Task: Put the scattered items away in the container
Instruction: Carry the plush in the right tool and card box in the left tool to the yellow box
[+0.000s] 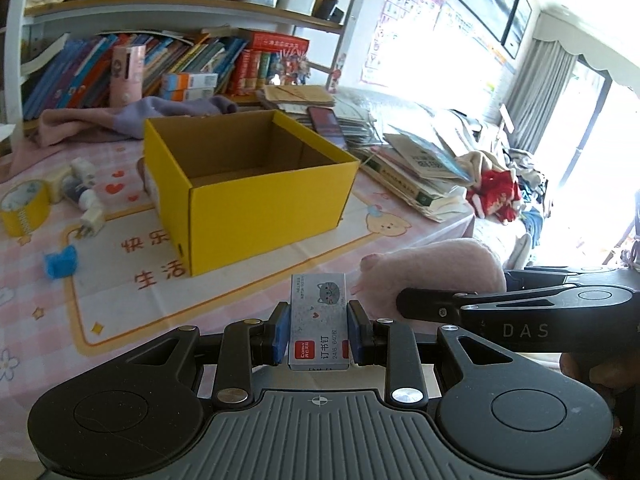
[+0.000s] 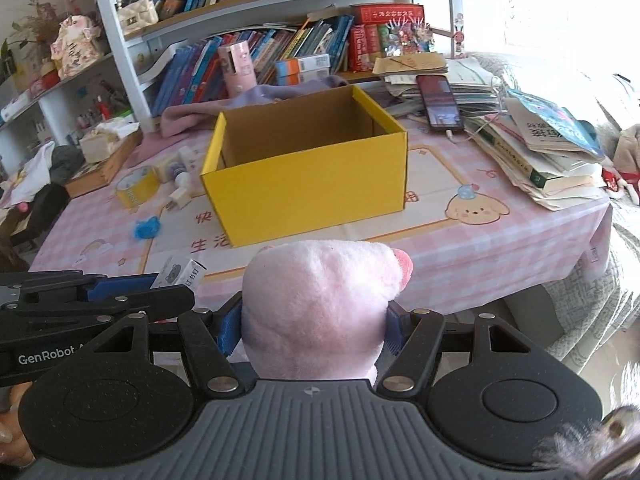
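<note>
Jaws first: on the left cam, the left gripper [image 1: 319, 330] is clamped on a small staple box [image 1: 318, 320], blue pads squeezing its two sides, held up over the near edge of the table [image 1: 48, 320]. The yellow box [image 1: 256, 200] sits open further back, nothing visible inside from this angle. Worry here: the staple box is slick card and pinched low down, so a quick tilt over the rim could let it twist or slide out short of the opening. The right gripper's arm is just beside it too, so the two could bump on the way in.

Right cam: the right gripper [image 2: 310, 332] is closed around a pink plush [image 2: 320, 308], pads sunk into it. It's squishy and bulges way past the fingers, so it could catch the rim and shove the light yellow box [image 2: 308, 188] backwards. Tape [image 2: 136, 186], a blue fuzzy thing [image 2: 146, 229] and little bottles [image 2: 180, 168] lie on the left of it, well apart from both grippers.
</note>
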`<state>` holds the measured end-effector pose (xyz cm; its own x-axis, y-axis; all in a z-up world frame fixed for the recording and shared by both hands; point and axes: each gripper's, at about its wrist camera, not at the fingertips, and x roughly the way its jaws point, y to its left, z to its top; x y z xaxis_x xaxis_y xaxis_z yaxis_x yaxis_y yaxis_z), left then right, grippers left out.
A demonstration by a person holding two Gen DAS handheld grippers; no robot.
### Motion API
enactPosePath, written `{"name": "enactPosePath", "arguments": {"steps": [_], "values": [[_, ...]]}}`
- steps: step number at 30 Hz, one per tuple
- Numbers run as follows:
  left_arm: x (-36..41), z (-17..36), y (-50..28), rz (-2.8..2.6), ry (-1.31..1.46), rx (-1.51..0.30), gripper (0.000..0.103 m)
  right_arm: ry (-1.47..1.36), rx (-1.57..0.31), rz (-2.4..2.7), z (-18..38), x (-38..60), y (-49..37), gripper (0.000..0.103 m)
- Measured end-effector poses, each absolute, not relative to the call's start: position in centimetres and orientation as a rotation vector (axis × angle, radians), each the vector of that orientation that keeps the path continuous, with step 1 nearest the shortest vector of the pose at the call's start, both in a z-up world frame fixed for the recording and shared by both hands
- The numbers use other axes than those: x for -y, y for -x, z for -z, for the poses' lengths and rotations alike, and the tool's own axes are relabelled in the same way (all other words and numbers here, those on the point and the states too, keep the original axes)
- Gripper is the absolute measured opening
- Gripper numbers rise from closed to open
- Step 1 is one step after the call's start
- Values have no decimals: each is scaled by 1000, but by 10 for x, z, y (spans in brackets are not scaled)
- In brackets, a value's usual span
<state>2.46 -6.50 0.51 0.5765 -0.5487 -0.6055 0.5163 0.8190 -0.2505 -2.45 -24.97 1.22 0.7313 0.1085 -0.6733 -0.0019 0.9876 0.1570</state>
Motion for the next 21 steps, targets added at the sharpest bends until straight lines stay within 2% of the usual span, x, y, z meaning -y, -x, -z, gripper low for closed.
{"name": "enactPosePath", "arguments": {"steps": [11,21], "values": [[63,-7,-43,600,64,-709,28,-127,-755,-84,-12,245,-2,64],[71,-23,-67,593,38,-608,28,-70,-650,-120,-29,245,-34,64]]}}
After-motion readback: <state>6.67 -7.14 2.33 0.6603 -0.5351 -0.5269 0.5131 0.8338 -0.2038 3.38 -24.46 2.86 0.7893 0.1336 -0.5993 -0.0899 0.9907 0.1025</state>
